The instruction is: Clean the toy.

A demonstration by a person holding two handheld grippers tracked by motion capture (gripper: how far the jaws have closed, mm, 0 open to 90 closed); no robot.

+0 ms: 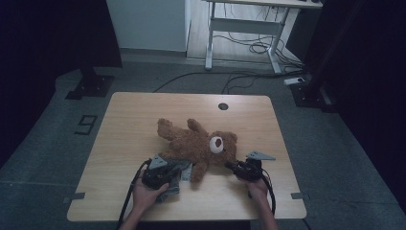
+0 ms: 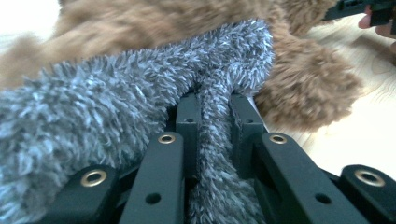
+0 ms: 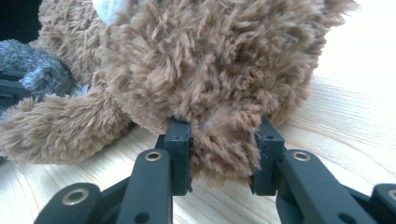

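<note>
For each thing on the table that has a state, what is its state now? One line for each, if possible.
Teddy bear: lying on the table, head toward the right tongs, its ear pinched.
Grey cloth: bunched beside the bear, a fold pinched.
Left tongs: shut on the grey cloth.
Right tongs: shut on the bear's ear.
Table: bears the bear and cloth.

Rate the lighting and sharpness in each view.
High view: dim and murky, teddy bear soft but readable. Left gripper view: bright, grey fuzzy cloth crisp, the bear behind it blurred. Right gripper view: bright, bear's fur sharp, table washed out at the upper right.
</note>
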